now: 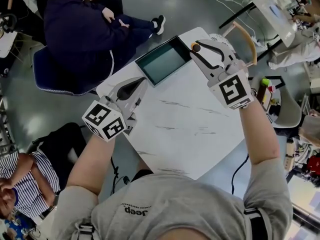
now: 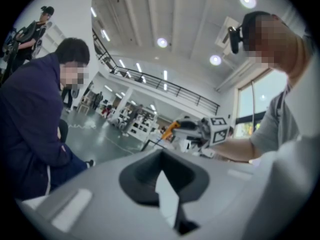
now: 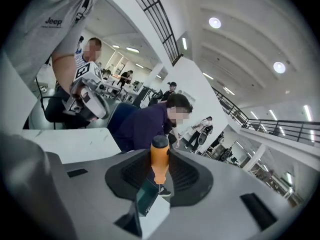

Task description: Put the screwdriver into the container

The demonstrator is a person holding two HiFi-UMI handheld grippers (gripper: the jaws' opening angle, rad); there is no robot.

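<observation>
An orange-handled screwdriver (image 1: 194,46) with a black cap is held in my right gripper (image 1: 196,48), above the far right edge of the white table (image 1: 185,129). In the right gripper view the handle (image 3: 159,160) stands upright between the pads, and the right gripper (image 3: 159,171) is shut on it. The container (image 1: 162,60), a shallow dark teal tray, lies at the table's far corner, just left of that gripper; it also shows below the jaws (image 3: 146,196). My left gripper (image 1: 139,85) hovers at the table's left edge near the tray, jaws together and nothing in them (image 2: 162,176).
A person in dark clothes (image 1: 85,29) sits on a blue chair just beyond the table's far left side. Another person in a striped shirt (image 1: 25,179) is at the lower left. A chair (image 1: 245,36) and cables stand to the right of the table.
</observation>
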